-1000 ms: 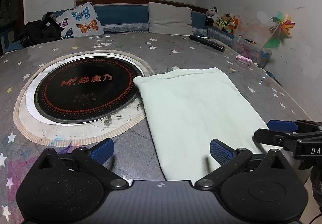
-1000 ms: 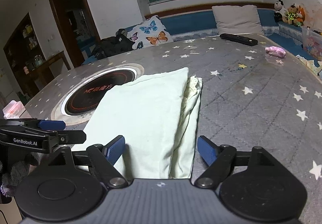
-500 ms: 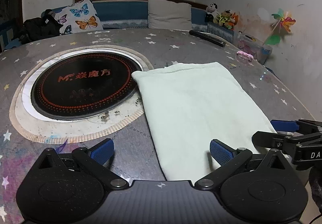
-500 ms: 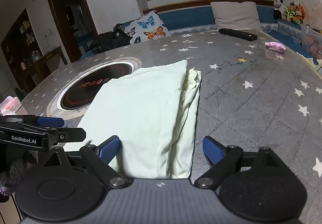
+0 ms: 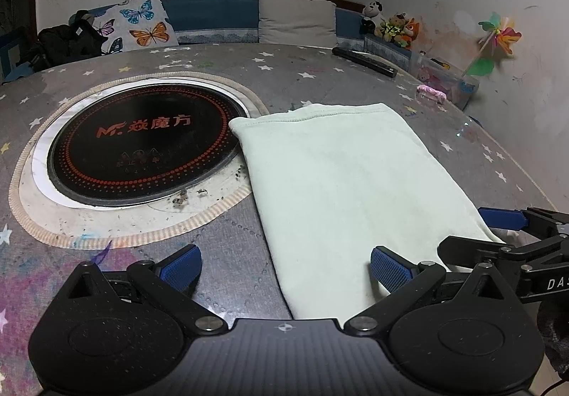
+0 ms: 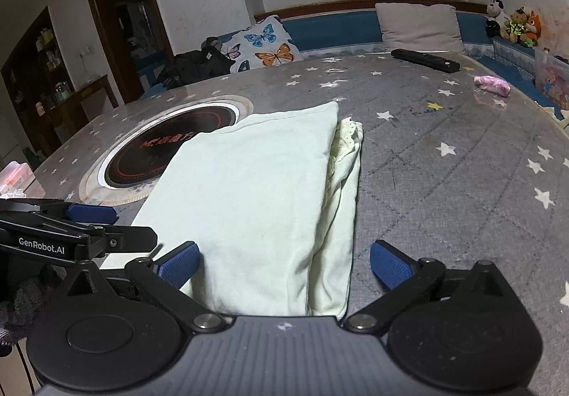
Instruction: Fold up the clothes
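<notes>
A pale green folded garment [image 5: 338,175] lies flat on the star-patterned table, its far corner over the rim of the round cooktop. In the right wrist view the garment [image 6: 256,189] shows stacked layers and a lacy trim along its right edge. My left gripper [image 5: 284,268] hovers open over the near edge, one pad above bare table and one above the cloth. My right gripper [image 6: 284,264] is above the near right corner, its jaws opening wide with the cloth below them and neither pad pressing it. Each gripper shows at the edge of the other's view.
A black round induction cooktop [image 5: 142,143] with a beige ring is set into the table [image 5: 355,75] left of the garment. A black remote [image 5: 362,61] and a small pink item [image 5: 431,93] lie at the far right. Cushions and plush toys line the bench behind.
The right gripper's blue pads have spread wider apart over the garment's corner. The left gripper and the garment stay where they were.
</notes>
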Available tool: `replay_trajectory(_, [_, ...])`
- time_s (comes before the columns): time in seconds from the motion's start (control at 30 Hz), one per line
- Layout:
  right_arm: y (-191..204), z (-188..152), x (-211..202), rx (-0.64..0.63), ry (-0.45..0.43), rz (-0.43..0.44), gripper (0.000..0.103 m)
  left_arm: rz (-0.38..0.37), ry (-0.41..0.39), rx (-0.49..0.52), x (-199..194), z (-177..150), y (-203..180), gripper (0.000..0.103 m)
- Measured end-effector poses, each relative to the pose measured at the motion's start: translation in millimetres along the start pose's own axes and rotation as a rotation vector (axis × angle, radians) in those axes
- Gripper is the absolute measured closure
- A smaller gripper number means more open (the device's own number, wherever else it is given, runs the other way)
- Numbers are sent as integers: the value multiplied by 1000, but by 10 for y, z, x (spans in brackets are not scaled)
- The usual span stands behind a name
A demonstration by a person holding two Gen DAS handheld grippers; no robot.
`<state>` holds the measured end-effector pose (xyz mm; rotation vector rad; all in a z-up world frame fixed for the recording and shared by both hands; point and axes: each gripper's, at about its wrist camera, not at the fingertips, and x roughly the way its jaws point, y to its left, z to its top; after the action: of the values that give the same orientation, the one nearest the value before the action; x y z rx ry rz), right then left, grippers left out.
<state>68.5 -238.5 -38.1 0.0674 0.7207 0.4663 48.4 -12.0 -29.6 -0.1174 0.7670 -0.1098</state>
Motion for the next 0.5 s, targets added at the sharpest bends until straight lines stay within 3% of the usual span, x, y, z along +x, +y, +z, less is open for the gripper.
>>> replay_trajectory(0.5, [-25,10,19,30,1,1,0,6,5,15,2,1,-17,0])
